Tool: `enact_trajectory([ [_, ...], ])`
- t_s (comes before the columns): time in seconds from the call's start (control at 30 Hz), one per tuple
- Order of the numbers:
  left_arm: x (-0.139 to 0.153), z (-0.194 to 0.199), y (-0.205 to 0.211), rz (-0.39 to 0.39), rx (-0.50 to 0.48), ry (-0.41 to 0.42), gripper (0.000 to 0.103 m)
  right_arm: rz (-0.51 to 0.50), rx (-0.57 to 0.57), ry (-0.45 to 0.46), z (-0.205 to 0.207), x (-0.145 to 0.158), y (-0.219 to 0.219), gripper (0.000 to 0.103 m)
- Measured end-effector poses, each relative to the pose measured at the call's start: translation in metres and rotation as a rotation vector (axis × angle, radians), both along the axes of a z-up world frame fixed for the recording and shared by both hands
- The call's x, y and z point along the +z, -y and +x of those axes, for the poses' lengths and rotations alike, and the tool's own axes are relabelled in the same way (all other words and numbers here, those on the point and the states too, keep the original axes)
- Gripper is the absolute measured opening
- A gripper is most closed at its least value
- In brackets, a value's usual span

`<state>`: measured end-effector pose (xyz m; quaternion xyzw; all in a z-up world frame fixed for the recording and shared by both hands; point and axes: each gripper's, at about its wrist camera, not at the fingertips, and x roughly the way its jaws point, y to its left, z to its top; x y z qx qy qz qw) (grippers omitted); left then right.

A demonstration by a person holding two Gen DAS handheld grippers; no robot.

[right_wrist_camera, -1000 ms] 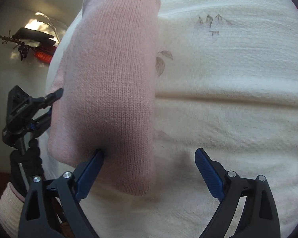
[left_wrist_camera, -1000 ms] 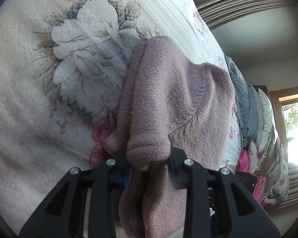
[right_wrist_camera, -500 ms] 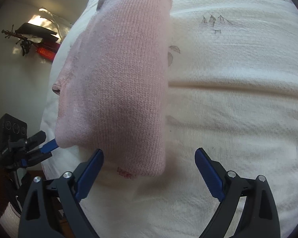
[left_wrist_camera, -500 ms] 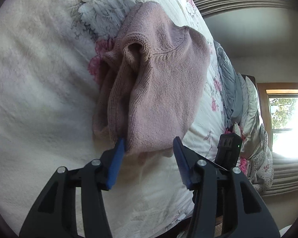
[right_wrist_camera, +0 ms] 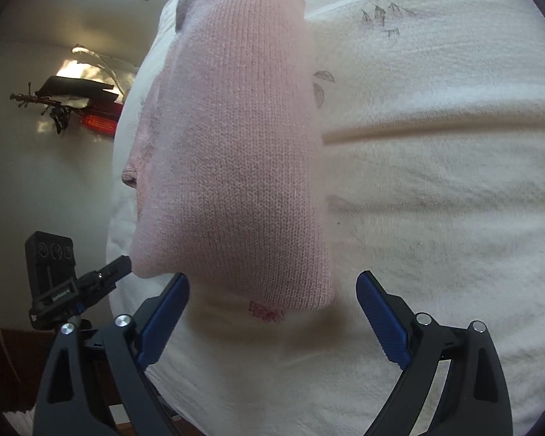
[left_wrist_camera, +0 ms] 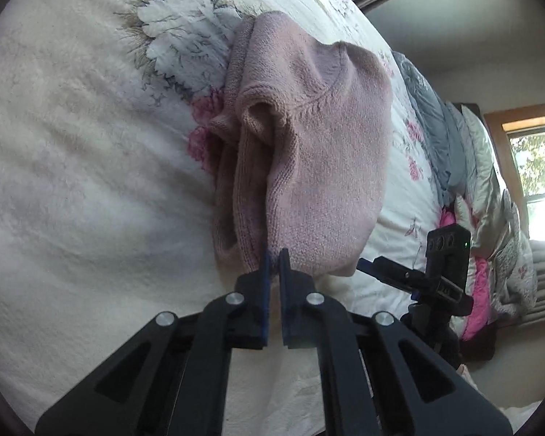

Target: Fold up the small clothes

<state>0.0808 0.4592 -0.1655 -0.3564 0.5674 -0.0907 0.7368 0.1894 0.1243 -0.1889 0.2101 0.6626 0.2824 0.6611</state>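
A pink knit sweater (left_wrist_camera: 319, 167) lies folded into a thick bundle on the white floral bedspread (left_wrist_camera: 72, 181). My left gripper (left_wrist_camera: 274, 254) is shut, its blue pads almost together with their tips against the bundle's near hem; I see no fabric in the narrow gap. In the right wrist view the same sweater (right_wrist_camera: 236, 145) lies smooth side up. My right gripper (right_wrist_camera: 272, 290) stands open just short of its near edge, holding nothing. The left gripper (right_wrist_camera: 121, 267) shows at the sweater's lower left corner. The right gripper (left_wrist_camera: 381, 269) shows beside the bundle's right corner.
Grey and patterned pillows (left_wrist_camera: 454, 152) are piled along the far right of the bed, with a bright pink cloth (left_wrist_camera: 479, 301) below them. A window (left_wrist_camera: 537, 167) is at the right. The bed's left edge (right_wrist_camera: 116, 218) drops off beside the sweater.
My left gripper let go of the sweater, drew back to its near hem and then closed its fingers. The sweater settled flat on the bed. My right gripper stayed open.
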Motion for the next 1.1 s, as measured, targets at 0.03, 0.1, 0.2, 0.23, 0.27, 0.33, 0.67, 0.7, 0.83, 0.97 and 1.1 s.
enact_trajectory([
  [0.03,-0.005,0.001,0.002,0.01,-0.002,-0.012,0.003,0.016,-0.005,-0.019,0.001,-0.005,-0.002,0.094],
  [0.1,-0.013,0.003,0.003,0.041,-0.006,-0.024,0.003,0.045,-0.008,-0.052,0.004,-0.016,-0.007,0.089],
  [0.2,-0.019,0.004,-0.004,0.095,0.007,-0.038,0.0,-0.041,0.044,-0.04,0.006,-0.019,-0.013,0.059],
  [0.23,-0.02,0.004,-0.007,0.123,0.009,-0.049,0.0,-0.086,0.075,-0.027,0.005,-0.019,-0.014,0.044],
  [0.27,-0.023,0.003,-0.012,0.128,0.016,-0.057,0.0,-0.106,0.096,-0.023,0.005,-0.018,-0.012,0.038],
  [0.33,-0.026,0.0,-0.023,0.088,0.047,-0.069,0.0,-0.112,0.11,-0.03,0.007,-0.018,-0.005,0.036],
  [0.67,0.002,0.006,-0.006,-0.082,0.05,0.01,0.051,-0.17,0.163,0.024,0.009,-0.005,-0.017,0.036],
  [0.7,-0.004,0.01,-0.002,-0.07,0.04,-0.021,0.054,-0.168,0.161,0.024,0.009,-0.005,-0.02,0.036],
  [0.83,-0.014,0.015,0.009,-0.093,0.044,-0.051,0.039,-0.163,0.158,0.026,0.006,-0.003,-0.018,0.038],
  [0.97,0.001,0.012,0.01,-0.064,0.038,0.027,0.015,-0.155,0.157,0.025,0.006,-0.004,-0.015,0.038],
  [1.1,0.001,0.005,-0.004,0.055,0.008,0.021,0.013,-0.137,0.164,0.03,0.005,-0.005,-0.014,0.039],
])
